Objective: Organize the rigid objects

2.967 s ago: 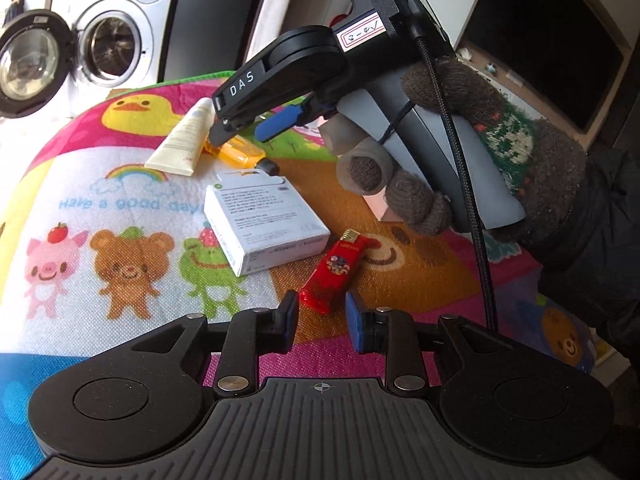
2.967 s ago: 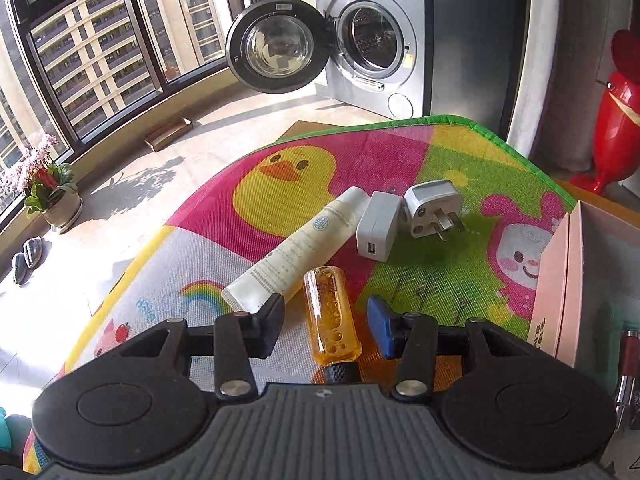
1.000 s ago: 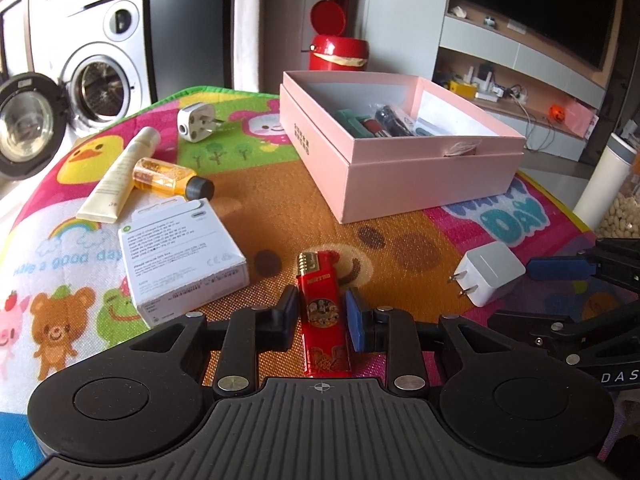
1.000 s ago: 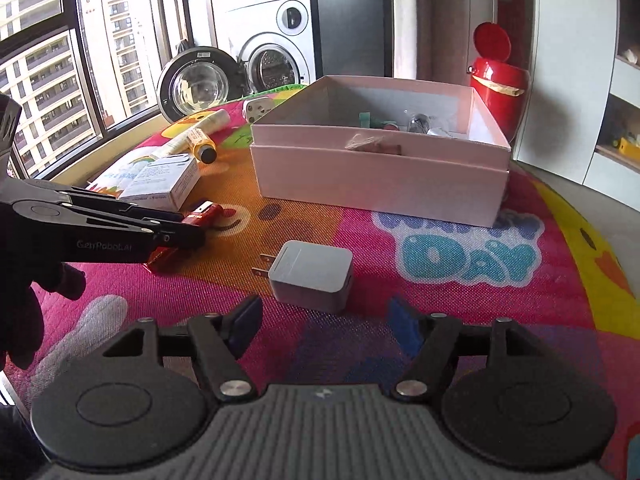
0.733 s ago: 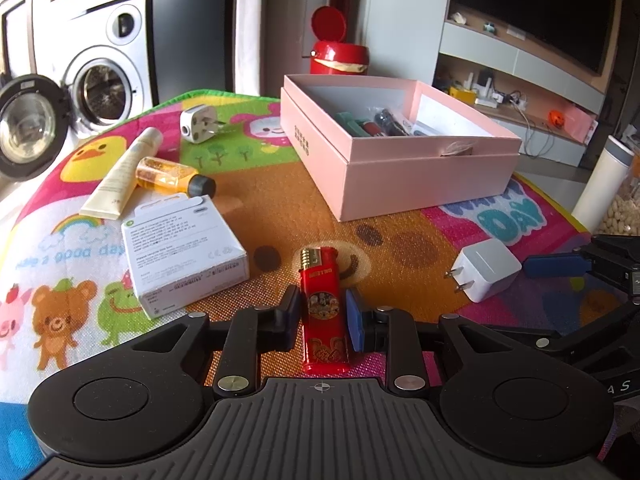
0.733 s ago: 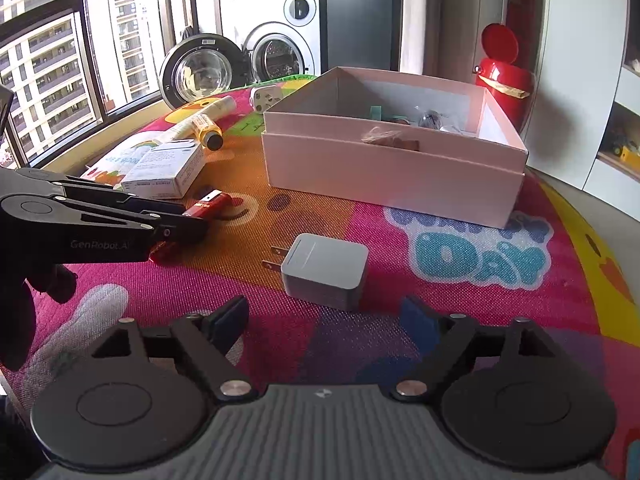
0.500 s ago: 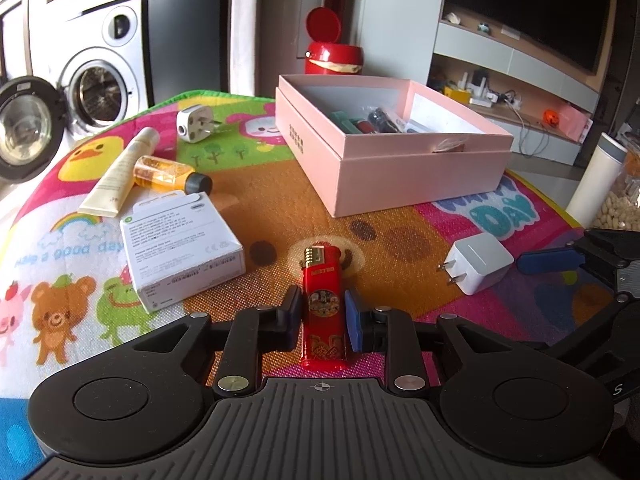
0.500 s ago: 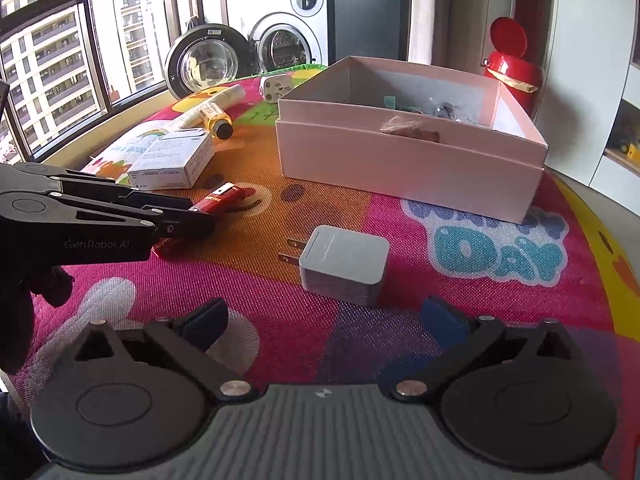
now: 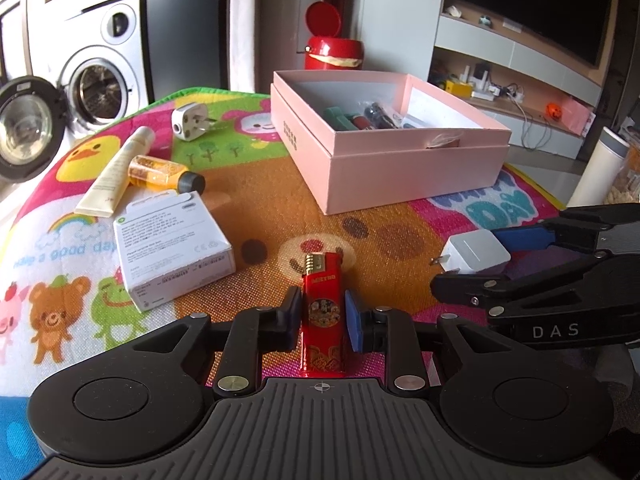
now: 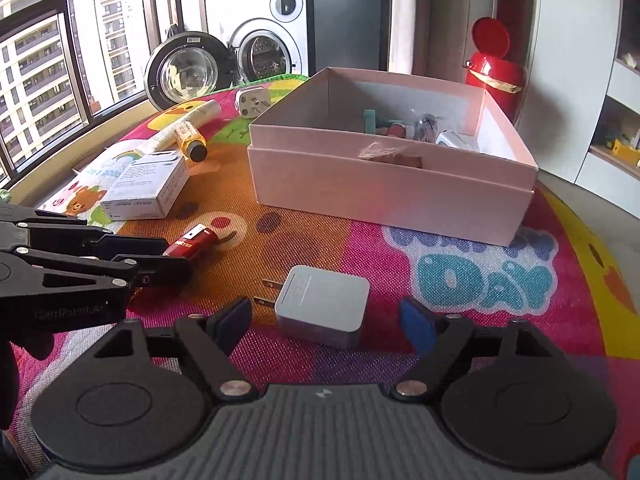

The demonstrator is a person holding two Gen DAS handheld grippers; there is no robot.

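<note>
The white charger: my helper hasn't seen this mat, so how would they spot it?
Find the pink box; just in front of it on the mat lies the charger, between the right gripper fingers. It alone is a white cube with two metal prongs.

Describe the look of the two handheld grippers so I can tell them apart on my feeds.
Both are matte black with ribbed bases, round side discs, silver rivets and blue-padded fingers. The right gripper carries white "DAS" lettering on its side; the left gripper reads "GenRobot.AI". A dark glove shows behind the left one.
</note>
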